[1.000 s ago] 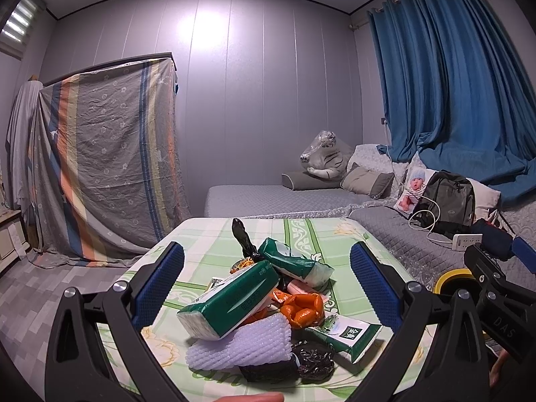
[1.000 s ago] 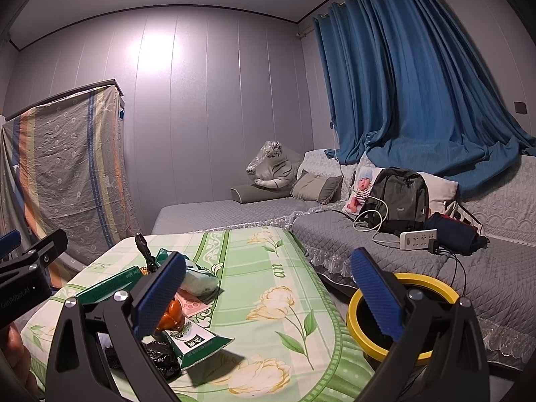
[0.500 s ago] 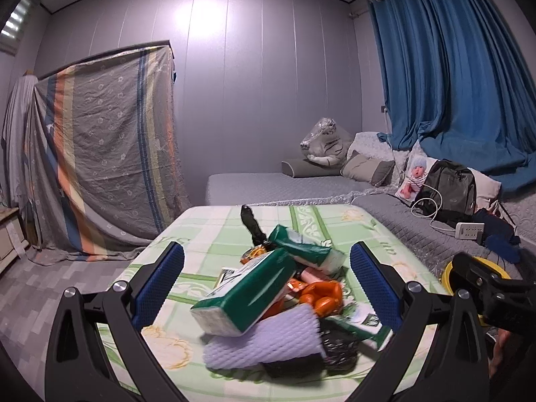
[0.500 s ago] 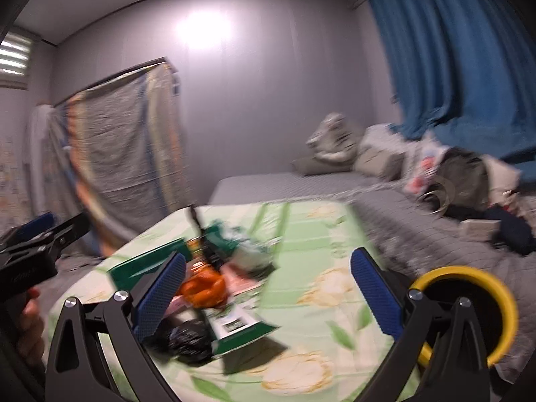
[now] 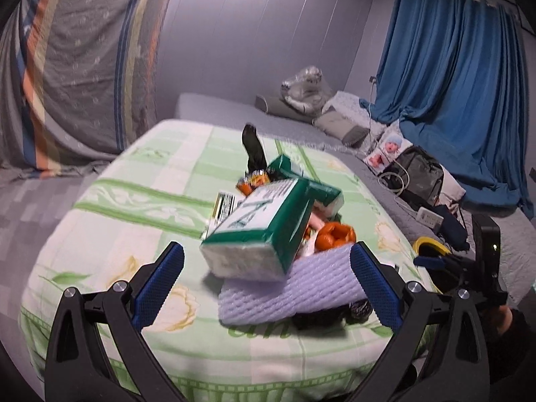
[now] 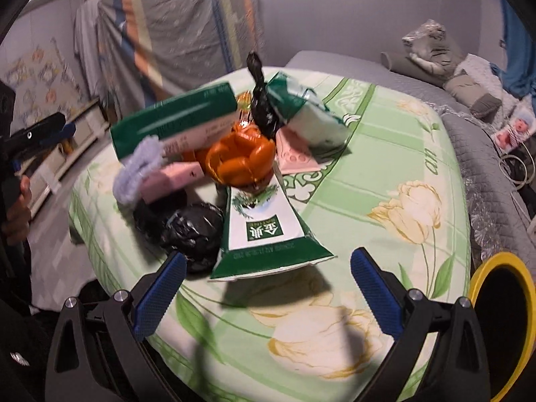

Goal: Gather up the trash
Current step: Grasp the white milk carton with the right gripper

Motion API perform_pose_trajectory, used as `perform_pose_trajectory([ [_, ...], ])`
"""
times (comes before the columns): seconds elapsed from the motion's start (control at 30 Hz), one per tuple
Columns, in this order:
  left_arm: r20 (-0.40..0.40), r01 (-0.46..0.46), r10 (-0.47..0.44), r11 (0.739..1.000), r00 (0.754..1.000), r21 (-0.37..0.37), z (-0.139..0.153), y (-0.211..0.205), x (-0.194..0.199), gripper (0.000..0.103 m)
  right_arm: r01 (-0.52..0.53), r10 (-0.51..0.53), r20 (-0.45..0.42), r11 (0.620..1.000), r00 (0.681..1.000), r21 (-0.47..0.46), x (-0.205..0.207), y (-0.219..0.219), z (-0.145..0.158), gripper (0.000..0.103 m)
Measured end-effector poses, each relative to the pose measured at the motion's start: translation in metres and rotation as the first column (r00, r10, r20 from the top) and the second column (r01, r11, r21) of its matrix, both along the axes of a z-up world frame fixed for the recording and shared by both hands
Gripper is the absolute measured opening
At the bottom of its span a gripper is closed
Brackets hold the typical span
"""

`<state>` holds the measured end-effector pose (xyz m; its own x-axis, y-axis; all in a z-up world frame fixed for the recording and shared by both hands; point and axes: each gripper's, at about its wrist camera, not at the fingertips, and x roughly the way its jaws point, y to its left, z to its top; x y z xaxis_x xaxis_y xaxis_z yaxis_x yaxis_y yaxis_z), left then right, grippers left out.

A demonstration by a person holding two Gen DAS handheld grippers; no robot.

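Two gaping tools (image 5: 266,284) (image 6: 268,288), one trash heap (image 6: 234,154)

I note a glossy green-and-white plastic tissue pack (image 5: 268,224) at my twelve o'clock, matt white ribbed foam netting (image 5: 288,288) beneath, crinkled shiny black plastic bag (image 6: 191,231), printed green floral cloth cover (image 6: 385,181).

Right tool (image 6: 266,283) agape before wrapper (image 6: 264,234)

Left gripper (image 5: 266,281): jaws spread wide, both blue pads exposed, nothing held between them. Right gripper (image 6: 266,283): jaws likewise spread wide, gripping nothing. Each of the 2 units is carried level and pointed forward.
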<state>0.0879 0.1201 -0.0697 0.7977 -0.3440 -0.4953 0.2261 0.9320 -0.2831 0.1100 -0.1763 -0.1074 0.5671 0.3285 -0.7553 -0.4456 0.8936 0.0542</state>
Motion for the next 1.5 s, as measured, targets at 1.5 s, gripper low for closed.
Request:
perform_pose_trajectory([
  [1.5,-0.029,0.294,-0.292,0.951,0.956,0.098,0.016,-0.009,0.034,0.095,-0.042,0.108,-0.304,0.976,0.946,0.214,0.032,-0.033,-0.022,0.068],
])
